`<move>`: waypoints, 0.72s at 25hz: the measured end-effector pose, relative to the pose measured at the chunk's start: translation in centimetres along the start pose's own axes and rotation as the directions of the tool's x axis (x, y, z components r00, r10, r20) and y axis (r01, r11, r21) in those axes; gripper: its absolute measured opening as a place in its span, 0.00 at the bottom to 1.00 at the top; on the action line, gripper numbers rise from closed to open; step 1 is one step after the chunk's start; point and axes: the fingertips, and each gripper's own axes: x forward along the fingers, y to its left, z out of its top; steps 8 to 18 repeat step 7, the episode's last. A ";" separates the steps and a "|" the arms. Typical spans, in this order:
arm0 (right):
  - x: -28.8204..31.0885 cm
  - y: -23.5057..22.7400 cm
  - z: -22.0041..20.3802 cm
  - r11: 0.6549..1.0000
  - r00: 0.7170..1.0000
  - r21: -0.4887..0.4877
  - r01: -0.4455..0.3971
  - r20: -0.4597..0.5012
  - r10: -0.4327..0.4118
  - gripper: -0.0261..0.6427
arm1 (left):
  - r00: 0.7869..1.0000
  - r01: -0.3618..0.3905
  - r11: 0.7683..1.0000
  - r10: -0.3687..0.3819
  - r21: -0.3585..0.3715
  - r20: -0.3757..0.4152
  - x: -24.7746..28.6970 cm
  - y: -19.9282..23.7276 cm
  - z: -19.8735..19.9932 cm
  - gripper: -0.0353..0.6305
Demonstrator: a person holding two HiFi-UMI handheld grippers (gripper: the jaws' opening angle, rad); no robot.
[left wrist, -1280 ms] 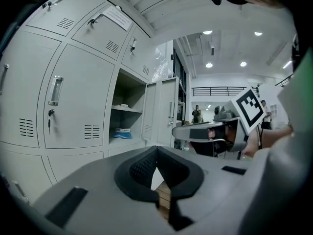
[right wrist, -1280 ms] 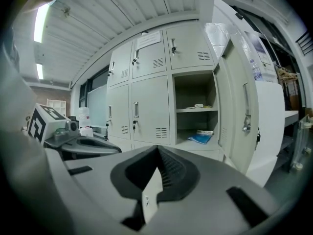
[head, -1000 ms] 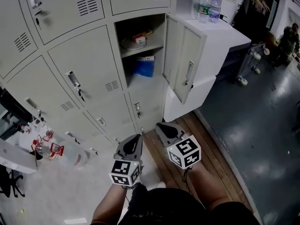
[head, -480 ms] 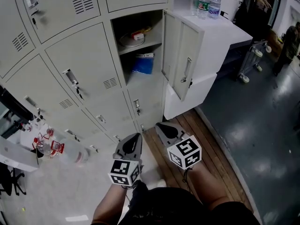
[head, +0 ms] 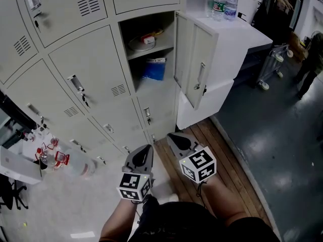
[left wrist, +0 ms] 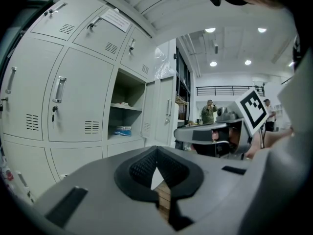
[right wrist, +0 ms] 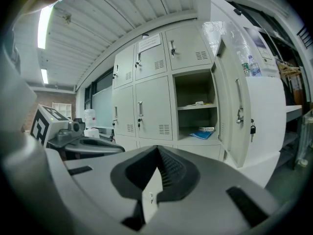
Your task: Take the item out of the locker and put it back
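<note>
Your left gripper (head: 147, 149) and right gripper (head: 174, 136) are low in the centre of the head view. Each has its jaws pressed together with nothing between them. The blue item (head: 154, 68) lies on the lower shelf of the open locker (head: 151, 87) at top centre, well apart from both grippers. The locker's door (head: 194, 59) is swung out to the right.
</note>
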 end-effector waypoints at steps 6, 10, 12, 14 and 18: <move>0.0 -0.2 0.0 1.000 1.000 0.000 -0.005 0.000 0.005 0.04 | 1.000 -0.002 1.000 0.002 -0.003 -0.005 0.3 -0.2 -0.1 0.06; 0.0 -0.3 0.0 1.000 1.000 0.000 -0.006 0.001 0.006 0.04 | 1.000 -0.003 1.000 0.003 -0.004 -0.006 0.3 -0.2 -0.1 0.06; 0.0 -0.3 0.0 1.000 1.000 0.000 -0.006 0.001 0.006 0.04 | 1.000 -0.003 1.000 0.003 -0.004 -0.006 0.3 -0.2 -0.1 0.06; 0.0 -0.3 0.0 1.000 1.000 0.000 -0.006 0.001 0.006 0.04 | 1.000 -0.003 1.000 0.003 -0.004 -0.006 0.3 -0.2 -0.1 0.06; 0.0 -0.3 0.0 1.000 1.000 0.000 -0.006 0.001 0.006 0.04 | 1.000 -0.003 1.000 0.003 -0.004 -0.006 0.3 -0.2 -0.1 0.06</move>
